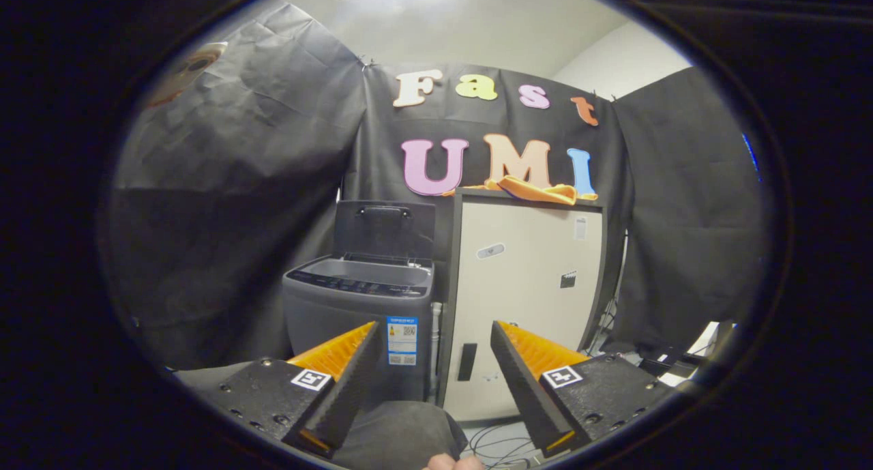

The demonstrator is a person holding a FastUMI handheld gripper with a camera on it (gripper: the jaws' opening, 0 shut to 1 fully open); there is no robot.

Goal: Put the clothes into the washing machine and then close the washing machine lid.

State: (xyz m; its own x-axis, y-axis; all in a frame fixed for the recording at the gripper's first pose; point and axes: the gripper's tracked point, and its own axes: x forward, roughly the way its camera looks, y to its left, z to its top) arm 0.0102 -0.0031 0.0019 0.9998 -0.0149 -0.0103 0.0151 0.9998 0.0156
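While claw (434, 333) gapes, orange cloth (539, 189) lies far beyond.

The gripper view looks forward from the tool (433, 330), along its two fingers, which stand wide apart at the bottom. The camera sits low and faces the booth's black cloth wall (232, 204). The washing machine (358, 320), its lid (384, 228) up, stands a little way ahead, beyond the fingers, with a pale cabinet (525, 286) just beside it. The camera looks slightly upward, so the ceiling (477, 26) shows above the wall.
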